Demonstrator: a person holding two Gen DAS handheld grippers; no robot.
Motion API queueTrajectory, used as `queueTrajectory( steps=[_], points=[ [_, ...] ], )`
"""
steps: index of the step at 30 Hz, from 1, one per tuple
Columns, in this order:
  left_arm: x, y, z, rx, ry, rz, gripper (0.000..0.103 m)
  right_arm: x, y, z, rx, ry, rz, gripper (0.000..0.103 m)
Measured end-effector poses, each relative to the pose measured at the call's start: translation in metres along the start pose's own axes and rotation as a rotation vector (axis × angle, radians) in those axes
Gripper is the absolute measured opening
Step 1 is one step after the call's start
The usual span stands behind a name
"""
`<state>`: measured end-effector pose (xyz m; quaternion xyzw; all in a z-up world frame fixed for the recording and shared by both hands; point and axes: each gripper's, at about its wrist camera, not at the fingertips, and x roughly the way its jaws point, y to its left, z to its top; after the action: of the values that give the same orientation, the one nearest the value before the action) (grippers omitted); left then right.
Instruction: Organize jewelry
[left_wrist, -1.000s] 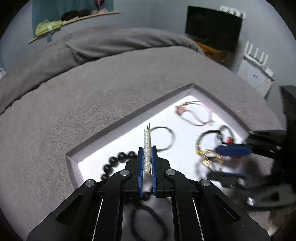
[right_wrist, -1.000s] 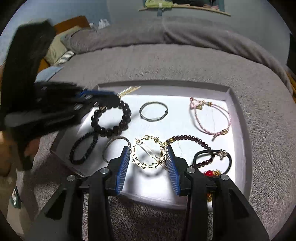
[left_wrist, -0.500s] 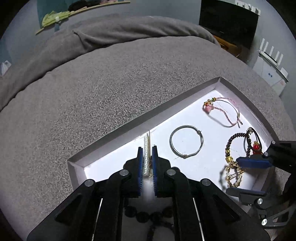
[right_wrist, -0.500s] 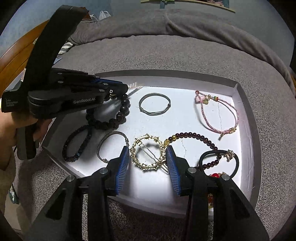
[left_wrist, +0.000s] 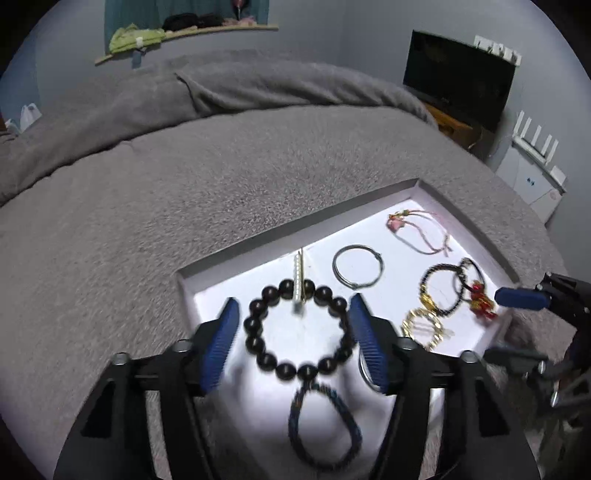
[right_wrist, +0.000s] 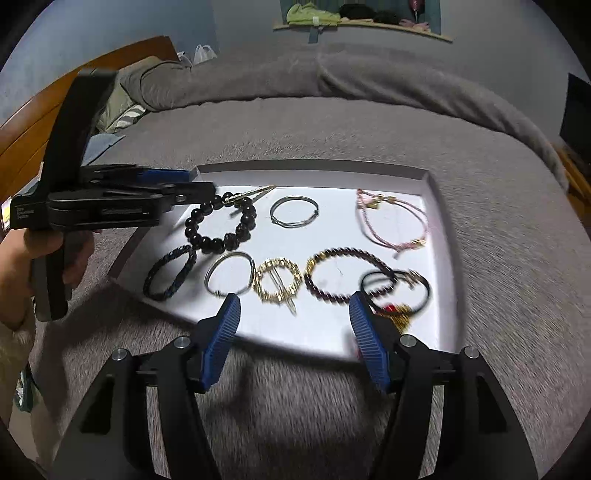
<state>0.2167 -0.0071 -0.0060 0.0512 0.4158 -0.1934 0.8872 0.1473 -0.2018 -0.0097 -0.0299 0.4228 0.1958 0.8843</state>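
Observation:
A white tray (left_wrist: 476, 229) (right_wrist: 317, 332) lies on a grey bed and holds several pieces of jewelry. A pearl hair clip (left_wrist: 298, 284) (right_wrist: 251, 193) lies at the tray's far left corner, partly across a black bead bracelet (left_wrist: 299, 325) (right_wrist: 221, 225). My left gripper (left_wrist: 293, 339) is open and empty, its jaws wide on either side of the black bracelet, above it. My right gripper (right_wrist: 293, 339) is open and empty, near the tray's front edge, in front of a gold round clip (right_wrist: 277, 284) (left_wrist: 424, 328).
The tray also holds a thin silver bangle (right_wrist: 293, 212), a pink cord bracelet (right_wrist: 391, 221), a dark red bead bracelet (right_wrist: 343, 273), a black band with red charm (right_wrist: 395, 291), a second silver bangle (right_wrist: 229, 273) and a dark braided bracelet (right_wrist: 170, 273). Grey blanket (left_wrist: 184, 184) surrounds it.
My left gripper has opened, let go of the pearl hair clip at the tray's far left corner, and drawn back. My right gripper has opened wider and pulled back toward the tray's front edge.

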Motion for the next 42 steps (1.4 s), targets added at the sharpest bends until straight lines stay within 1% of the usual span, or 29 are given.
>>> queueTrajectory(
  steps=[1,3,4,5,6,8,9,11,15,16,17,19,22,24,26,28,31,33,34,35,39,40,42],
  points=[
    [-0.008,0.002,-0.003,-0.002,-0.013,-0.001,0.068,-0.007,-0.001,-0.004,0.003,-0.007,-0.005,0.062],
    [-0.025,0.001,-0.012,-0.003,-0.032,0.022,0.072,-0.019,-0.002,-0.01,0.01,-0.023,-0.007,0.062],
    [-0.034,0.0,-0.016,-0.002,-0.045,0.036,0.075,-0.026,-0.003,-0.013,0.014,-0.032,-0.005,0.064],
    [-0.043,-0.001,-0.02,-0.002,-0.057,0.047,0.077,-0.03,-0.003,-0.016,0.016,-0.038,-0.006,0.069],
    [-0.053,-0.004,-0.026,0.001,-0.068,0.057,0.078,-0.037,-0.005,-0.021,0.018,-0.049,-0.015,0.07],
    [-0.066,-0.01,-0.037,0.009,-0.082,0.082,0.088,-0.048,-0.007,-0.03,0.03,-0.069,-0.028,0.072],
    [-0.075,-0.015,-0.046,0.01,-0.088,0.111,0.089,-0.053,-0.008,-0.034,0.044,-0.074,-0.034,0.073],
    [-0.083,-0.02,-0.058,0.0,-0.086,0.142,0.09,-0.062,-0.01,-0.046,0.06,-0.084,-0.056,0.078],
    [-0.092,-0.032,-0.083,-0.077,-0.062,0.139,0.091,-0.075,-0.007,-0.061,0.077,-0.097,-0.085,0.088],
    [-0.092,-0.037,-0.087,-0.089,-0.059,0.141,0.092,-0.078,-0.006,-0.063,0.078,-0.099,-0.093,0.093],
    [-0.094,-0.041,-0.091,-0.1,-0.06,0.149,0.093,-0.08,-0.005,-0.065,0.079,-0.101,-0.098,0.095],
    [-0.098,-0.051,-0.098,-0.114,-0.057,0.177,0.094,-0.085,-0.004,-0.068,0.084,-0.111,-0.111,0.097],
    [-0.102,-0.067,-0.102,-0.135,-0.049,0.233,0.095,-0.094,-0.005,-0.072,0.114,-0.122,-0.129,0.097],
    [-0.105,-0.076,-0.102,-0.162,-0.058,0.286,0.096,-0.097,-0.007,-0.071,0.136,-0.122,-0.139,0.097],
    [-0.109,-0.082,-0.103,-0.19,-0.071,0.315,0.097,-0.1,-0.008,-0.07,0.161,-0.118,-0.168,0.097],
    [-0.112,-0.086,-0.105,-0.211,-0.069,0.311,0.097,-0.105,-0.008,-0.069,0.178,-0.117,-0.195,0.097],
    [-0.116,-0.088,-0.105,-0.252,-0.046,0.29,0.098,-0.112,-0.011,-0.069,0.199,-0.112,-0.177,0.097],
    [-0.119,-0.087,-0.106,-0.284,-0.038,0.306,0.098,-0.117,-0.013,-0.068,0.209,-0.105,-0.169,0.097],
    [-0.121,-0.088,-0.107,-0.305,-0.032,0.327,0.098,-0.118,-0.014,-0.068,0.211,-0.1,-0.177,0.097],
    [-0.123,-0.088,-0.108,-0.312,-0.033,0.328,0.097,-0.121,-0.014,-0.067,0.212,-0.092,-0.202,0.097],
    [-0.129,-0.092,-0.11,-0.309,-0.036,0.364,0.097,-0.128,-0.014,-0.064,0.202,-0.092,-0.254,0.097],
    [-0.13,-0.093,-0.11,-0.299,-0.037,0.371,0.097,-0.127,-0.014,-0.063,0.201,-0.079,-0.27,0.097],
    [-0.129,-0.095,-0.109,-0.278,-0.031,0.373,0.097,-0.125,-0.015,-0.062,0.2,-0.051,-0.276,0.097]
  ],
)
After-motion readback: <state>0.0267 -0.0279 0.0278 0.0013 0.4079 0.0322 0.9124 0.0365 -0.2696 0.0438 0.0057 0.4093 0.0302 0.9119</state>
